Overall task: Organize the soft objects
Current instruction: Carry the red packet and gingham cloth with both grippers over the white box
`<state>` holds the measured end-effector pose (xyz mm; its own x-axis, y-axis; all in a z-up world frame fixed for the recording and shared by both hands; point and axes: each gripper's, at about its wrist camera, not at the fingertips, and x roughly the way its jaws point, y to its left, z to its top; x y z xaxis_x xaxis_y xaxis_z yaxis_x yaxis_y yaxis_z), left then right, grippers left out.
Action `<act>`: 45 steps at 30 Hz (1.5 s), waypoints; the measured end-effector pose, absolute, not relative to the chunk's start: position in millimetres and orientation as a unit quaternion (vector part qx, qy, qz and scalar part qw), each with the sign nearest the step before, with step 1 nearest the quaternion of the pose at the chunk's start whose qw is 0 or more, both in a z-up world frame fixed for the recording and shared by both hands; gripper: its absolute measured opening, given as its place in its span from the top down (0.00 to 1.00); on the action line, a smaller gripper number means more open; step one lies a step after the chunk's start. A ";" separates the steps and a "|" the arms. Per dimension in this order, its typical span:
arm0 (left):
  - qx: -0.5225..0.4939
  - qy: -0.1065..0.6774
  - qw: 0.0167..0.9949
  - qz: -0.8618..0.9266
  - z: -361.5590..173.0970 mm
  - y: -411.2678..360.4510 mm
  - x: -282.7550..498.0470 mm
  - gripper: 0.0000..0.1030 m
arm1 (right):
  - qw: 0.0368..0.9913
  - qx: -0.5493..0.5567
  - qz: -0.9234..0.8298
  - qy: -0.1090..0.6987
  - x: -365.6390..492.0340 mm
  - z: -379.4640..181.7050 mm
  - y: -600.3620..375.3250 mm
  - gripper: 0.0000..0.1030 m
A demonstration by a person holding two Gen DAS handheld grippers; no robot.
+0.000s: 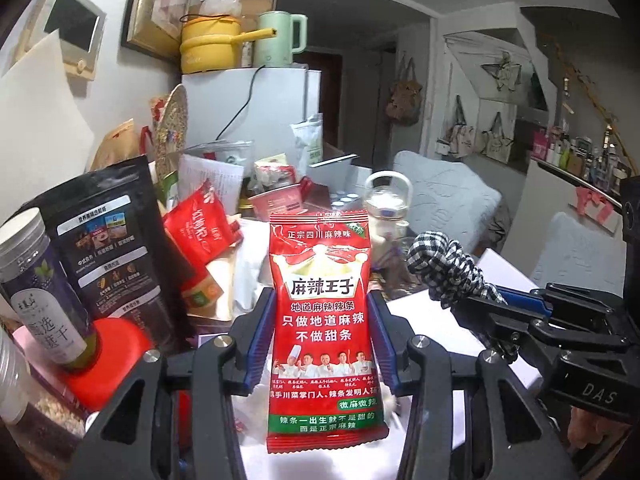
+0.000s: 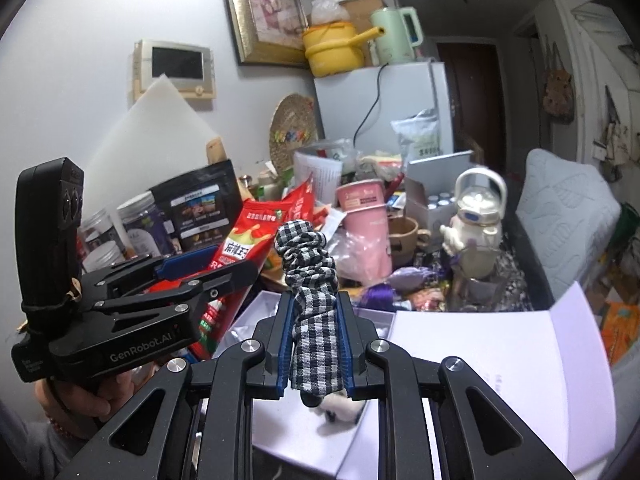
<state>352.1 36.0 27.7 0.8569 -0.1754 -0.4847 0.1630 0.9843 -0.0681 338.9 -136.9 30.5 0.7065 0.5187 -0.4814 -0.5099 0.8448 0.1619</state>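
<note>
A red snack packet (image 1: 324,320) with white Chinese lettering stands upright between the blue pads of my left gripper (image 1: 322,300), which is shut on it. My right gripper (image 2: 314,308) is shut on a black-and-white checked scrunchie (image 2: 312,280) that sticks up past its fingertips. The left wrist view catches the scrunchie (image 1: 448,264) and the right gripper (image 1: 492,300) at the right. In the right wrist view the left gripper (image 2: 216,264) with the red packet (image 2: 234,252) shows at the left, held by a hand (image 2: 80,396). An open white box (image 2: 472,352) lies below both.
The cluttered table holds a black pouch (image 1: 116,244), a jar (image 1: 40,280) on a red lid, a red bag (image 1: 198,230), a pink cup (image 2: 364,216), a brown mug (image 2: 404,232) and a white kettle-shaped bottle (image 2: 478,204). A white fridge (image 2: 384,104) stands behind, a grey cushion (image 2: 564,216) at right.
</note>
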 end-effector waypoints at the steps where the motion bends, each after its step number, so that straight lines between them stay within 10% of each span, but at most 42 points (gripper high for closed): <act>1: -0.012 0.255 0.963 -0.082 25.1 37.6 356.1 0.56 | 0.922 0.009 0.278 0.269 345.3 27.9 -134.6 0.81; 45: 0.048 0.454 0.889 0.021 -108.3 39.5 453.4 0.55 | 0.864 -0.012 0.242 0.441 437.0 -91.3 -88.3 0.81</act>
<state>453.4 39.5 -108.3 0.5870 0.0810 -0.8055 0.0068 0.9945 0.1050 437.0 -88.3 -91.3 0.4941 0.4084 -0.7675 -0.4289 0.8824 0.1935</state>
